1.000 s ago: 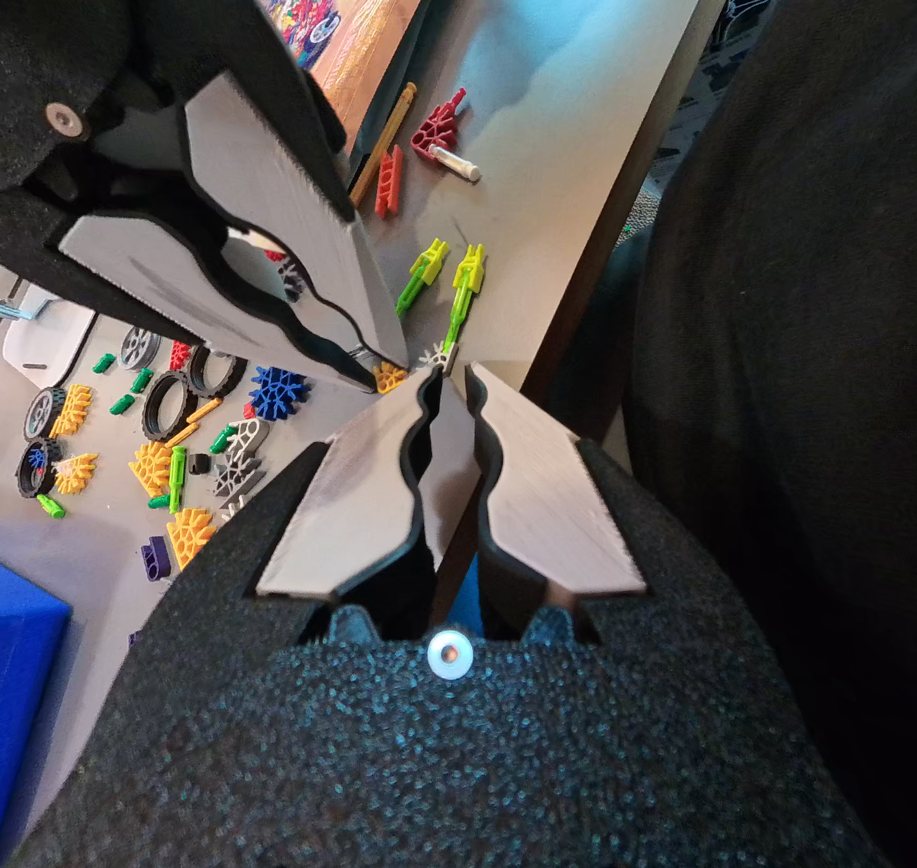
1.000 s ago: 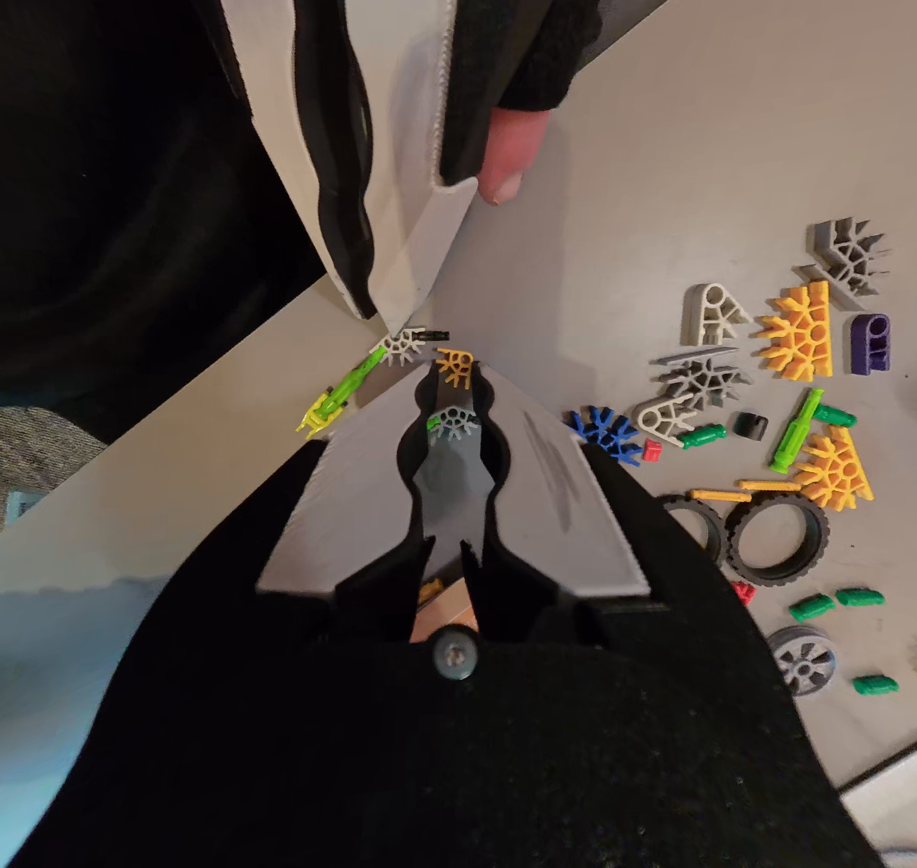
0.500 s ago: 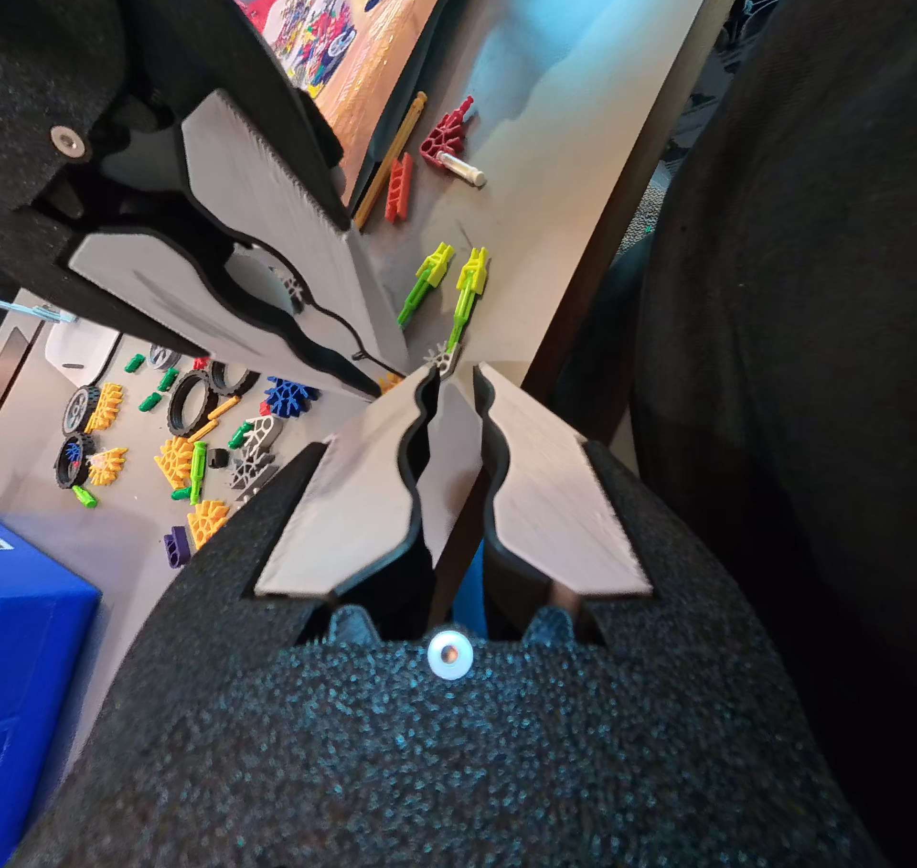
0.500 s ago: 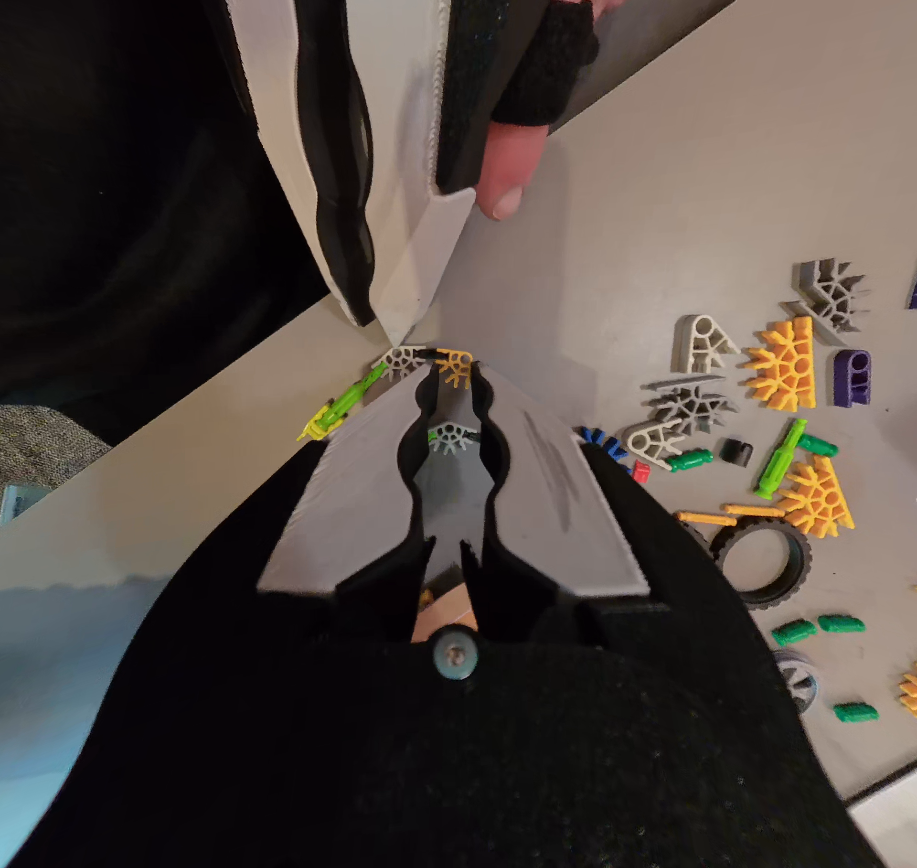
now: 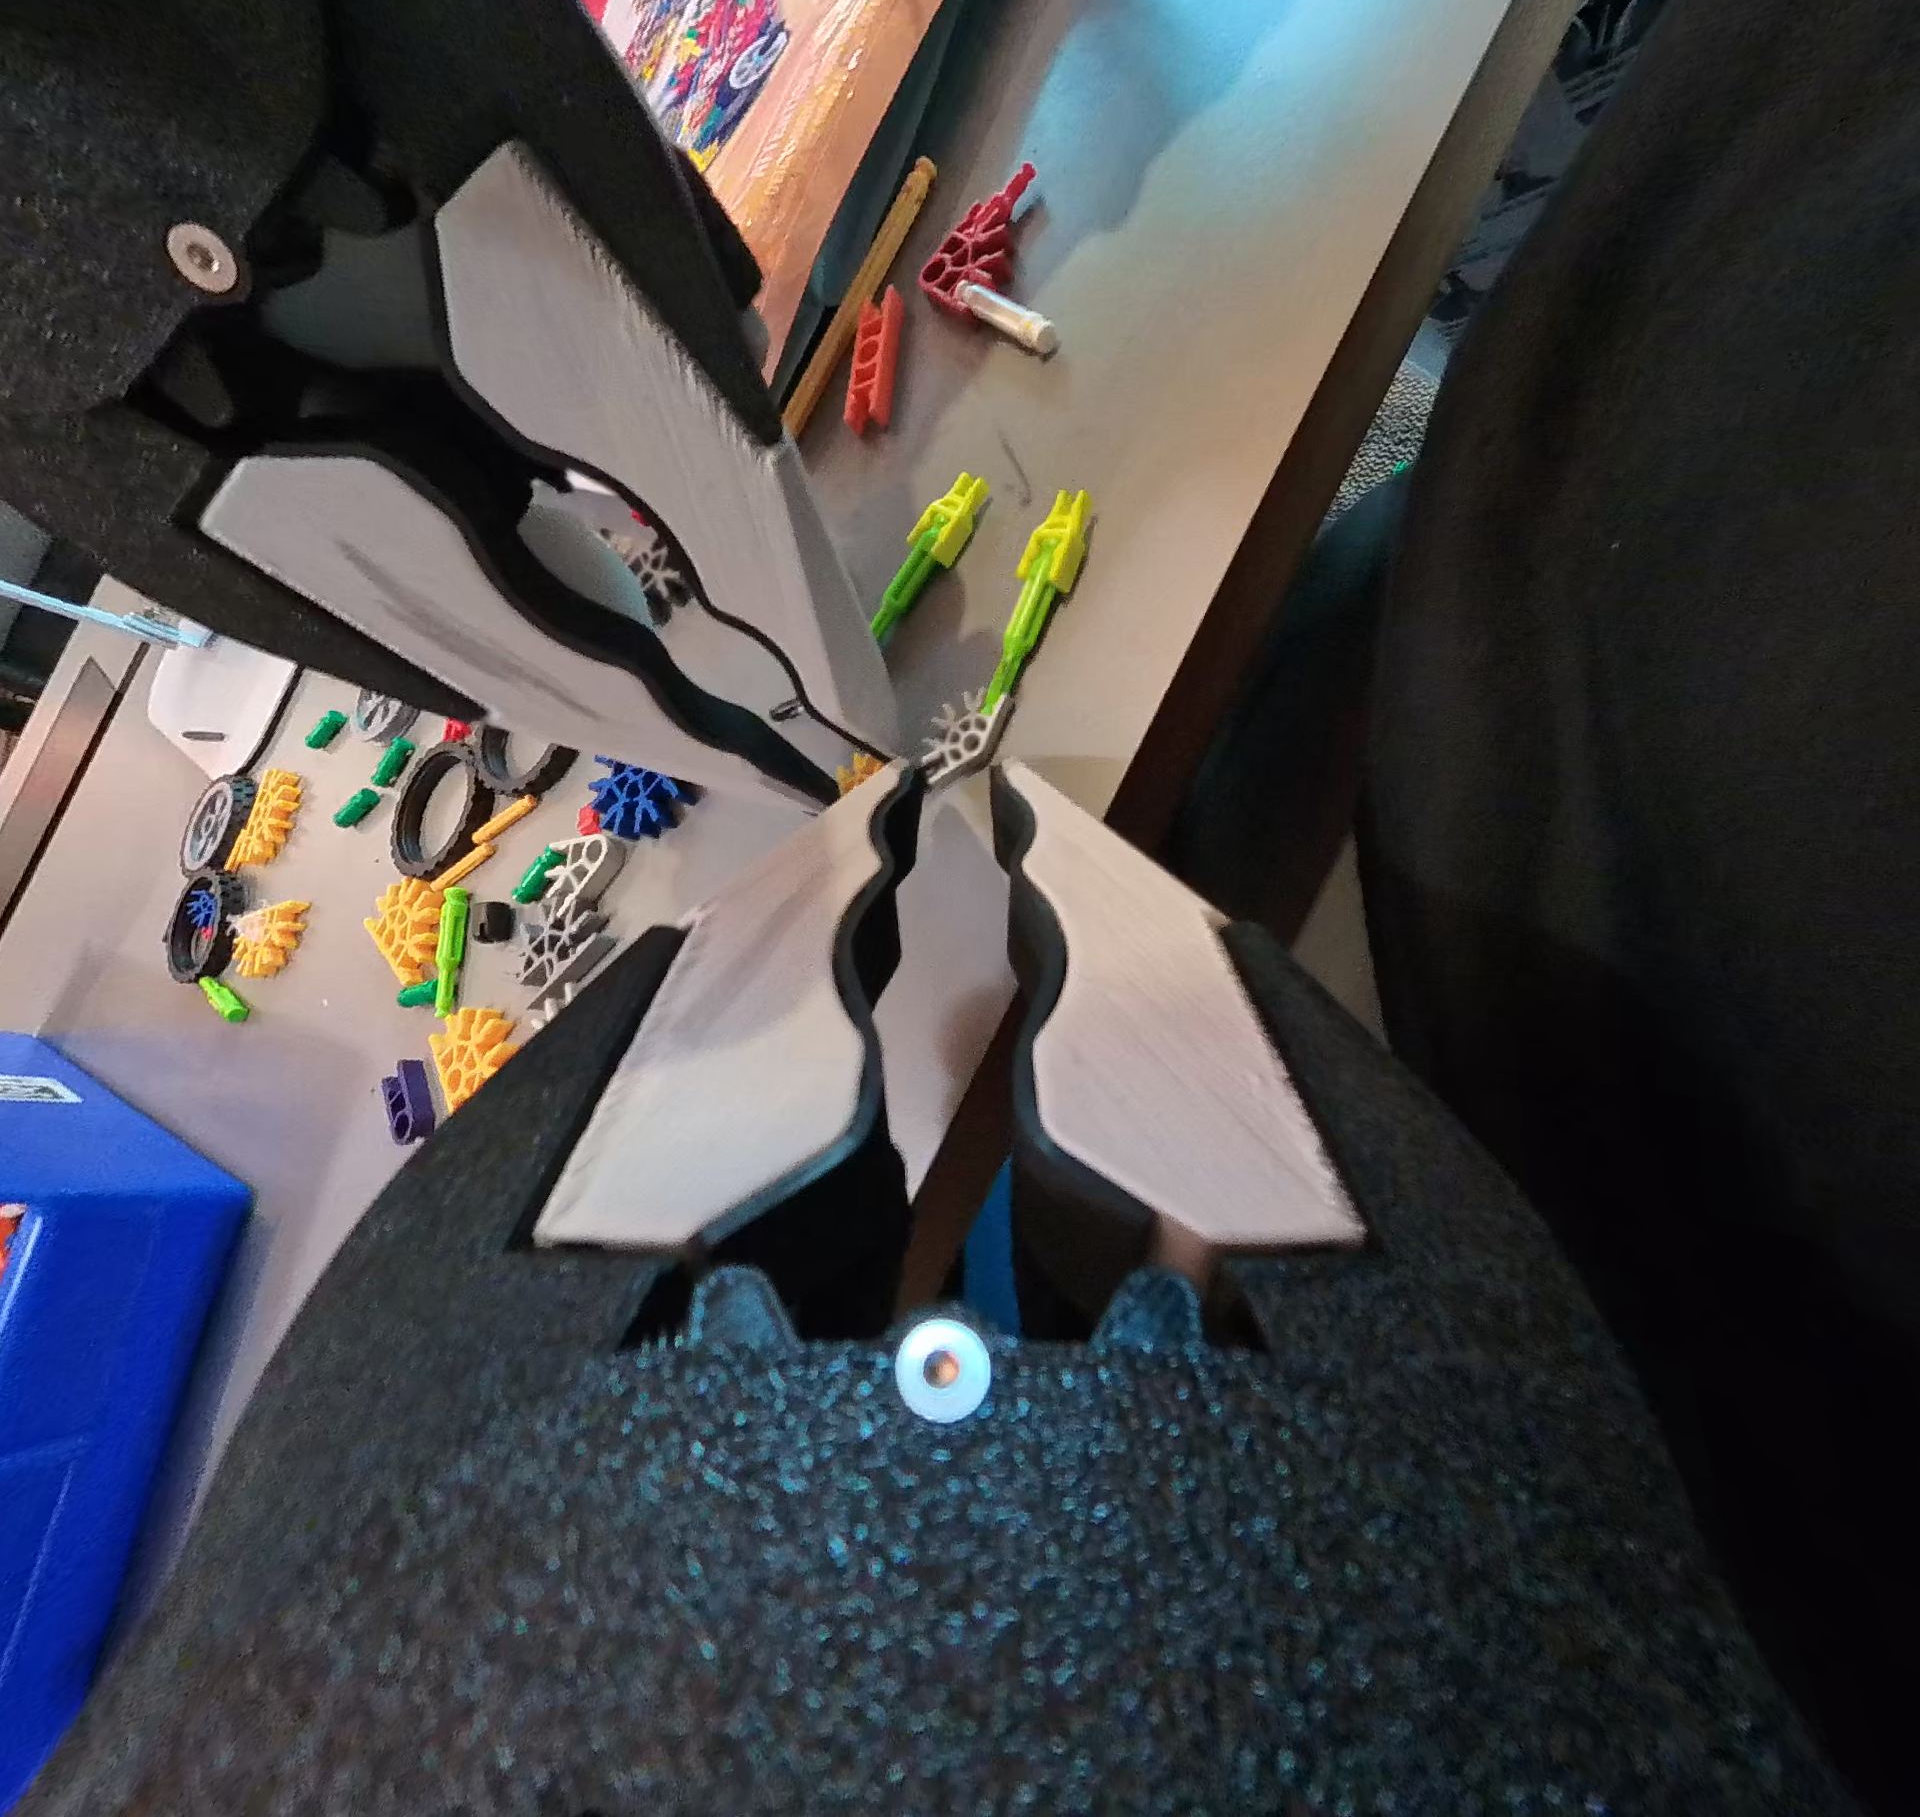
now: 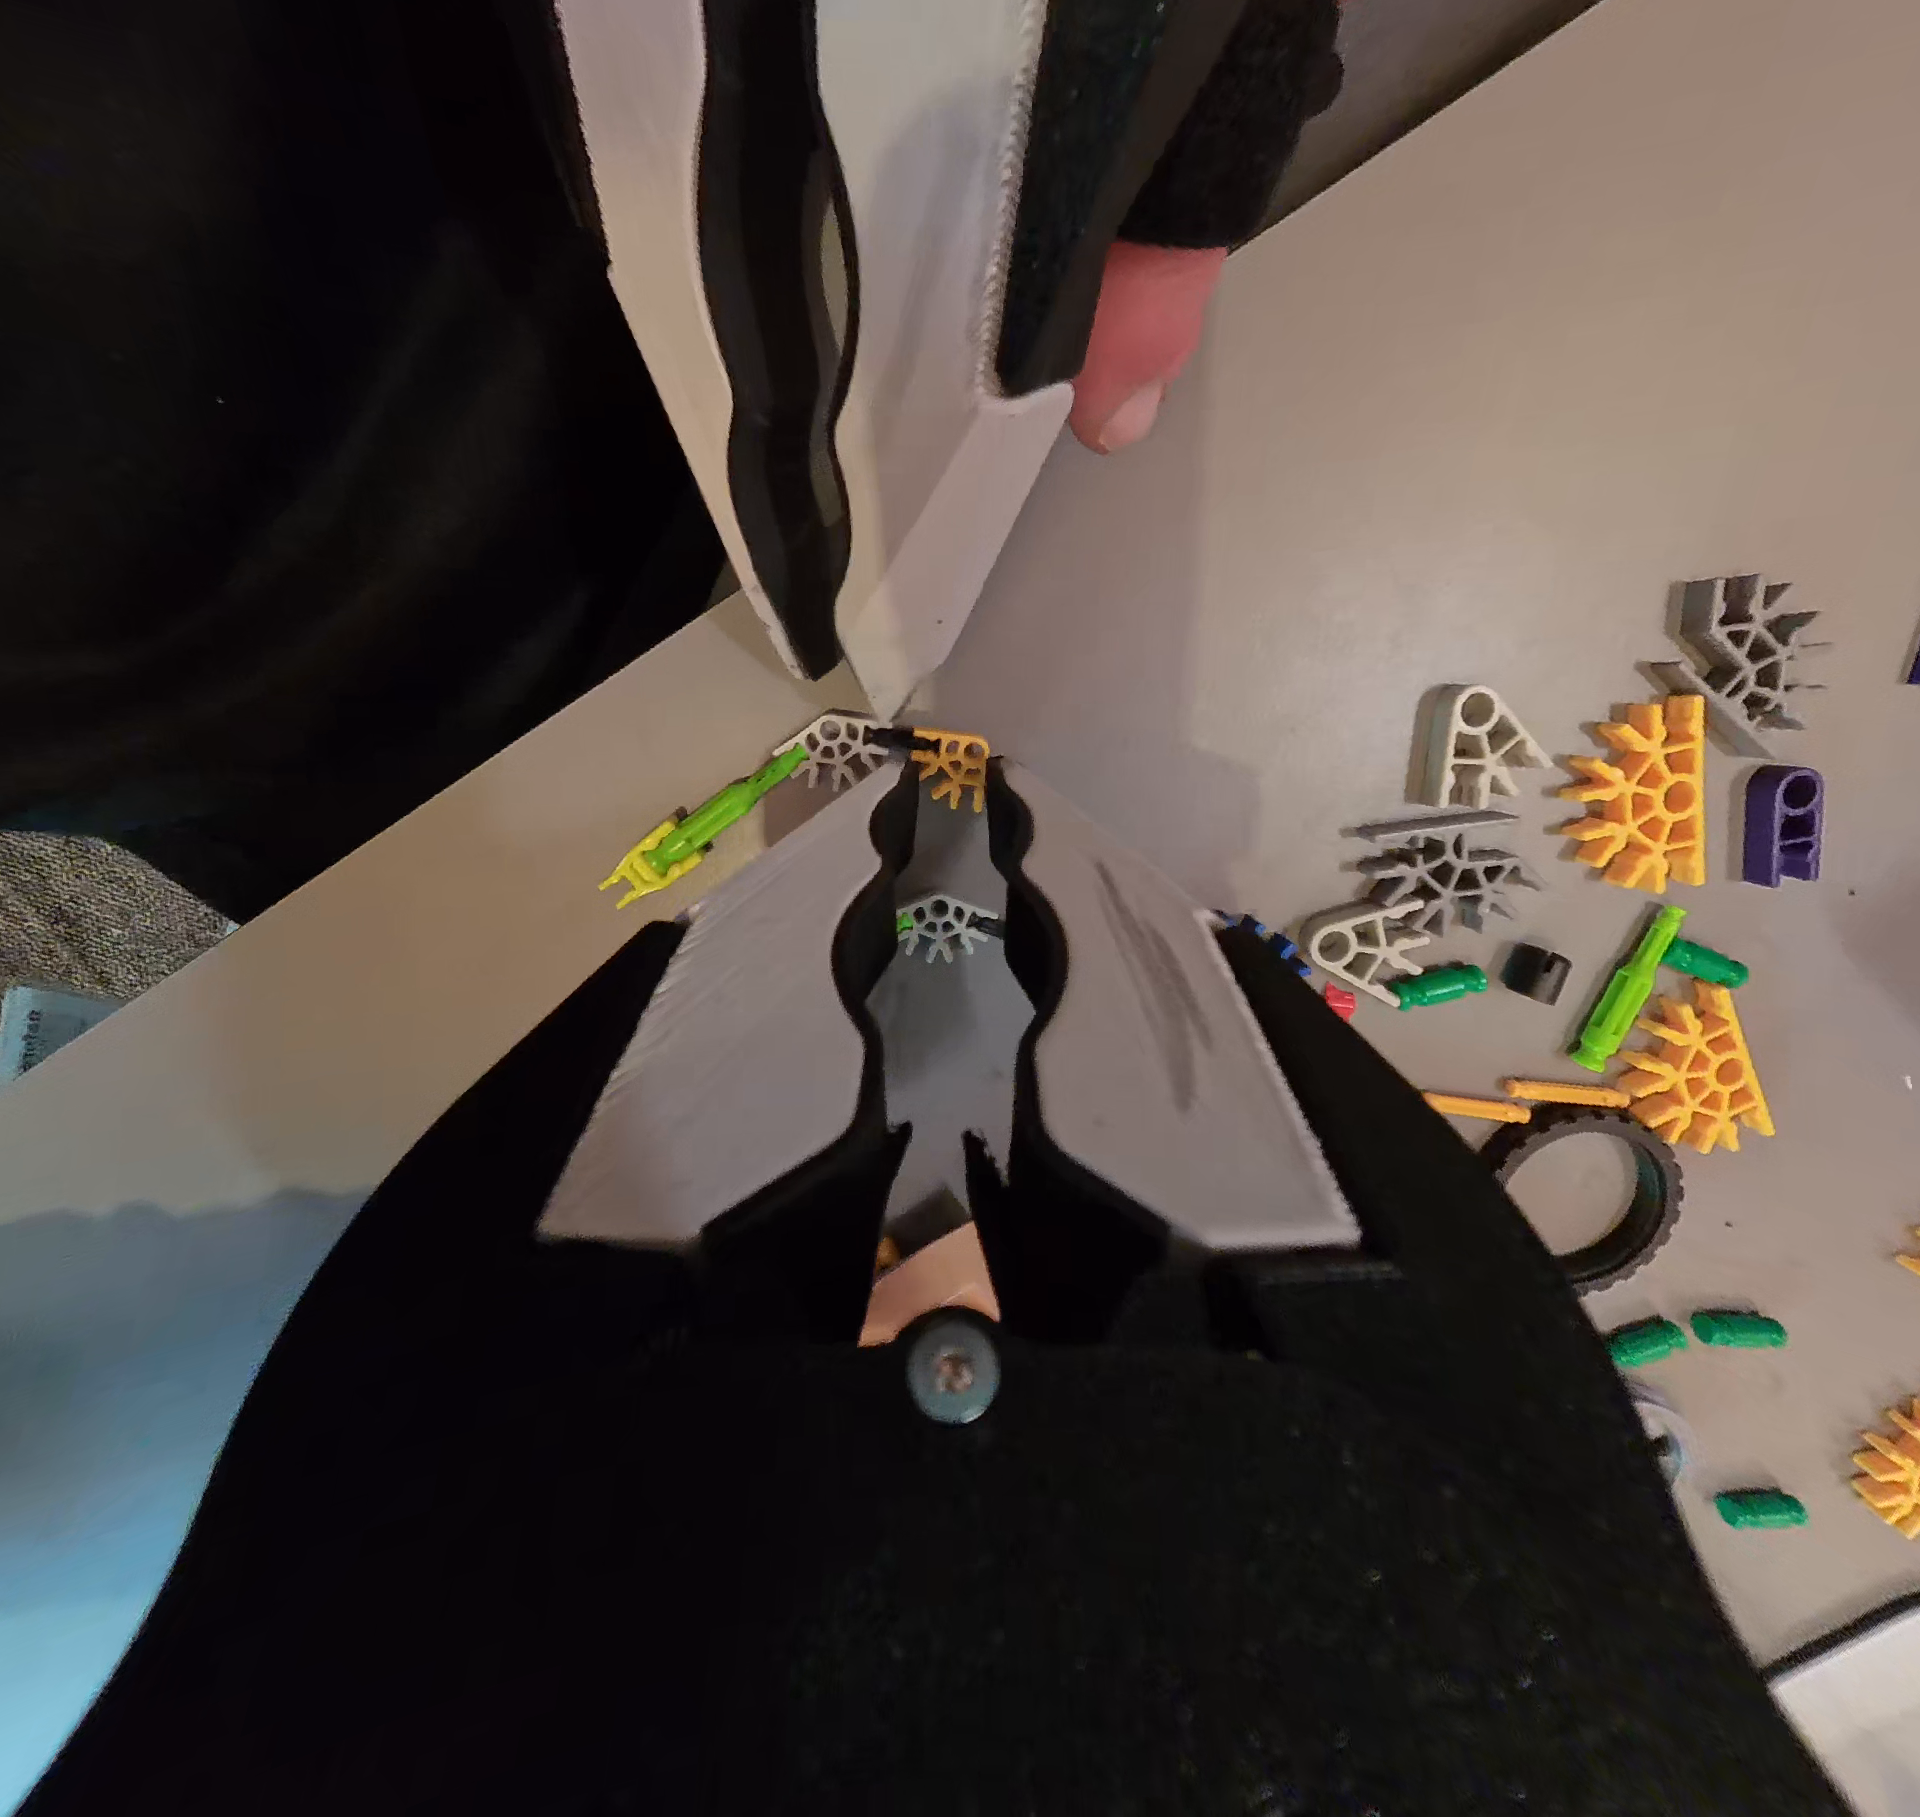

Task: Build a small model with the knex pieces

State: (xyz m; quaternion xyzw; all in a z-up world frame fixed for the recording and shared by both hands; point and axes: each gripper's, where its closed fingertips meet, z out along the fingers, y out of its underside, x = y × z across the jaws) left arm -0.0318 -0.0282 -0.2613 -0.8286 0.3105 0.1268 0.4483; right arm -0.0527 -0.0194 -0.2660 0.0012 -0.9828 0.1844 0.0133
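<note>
My left gripper (image 5: 952, 775) is shut on a grey fan-shaped connector (image 5: 964, 730) that carries a green rod with a yellow-green end clip (image 5: 1039, 583). It holds the connector above the table's near edge. My right gripper (image 6: 951, 775) is shut on a yellow connector (image 6: 951, 765). A short black rod (image 6: 896, 734) bridges the grey connector (image 6: 836, 749) and the yellow one. The two grippers meet tip to tip. In the left wrist view the right gripper (image 5: 862, 765) comes in from the upper left. A second grey connector (image 6: 940, 926) lies on the table under my right fingers.
Loose pieces cover the grey table (image 6: 1455, 417): yellow connectors (image 6: 1647, 796), a black tyre (image 6: 1590, 1196), green rods (image 6: 1439, 986), a purple clip (image 6: 1785, 822). A blue box (image 5: 94, 1300), a printed sheet (image 5: 831, 53) and red pieces (image 5: 977, 245) are nearby. The table edge (image 5: 1299, 645) borders dark clothing. The grippers are tip to tip, or close to it.
The grippers have closed in on each other. The black rod on the grey connector now reaches the yellow connector, where a gap showed one second ago.
</note>
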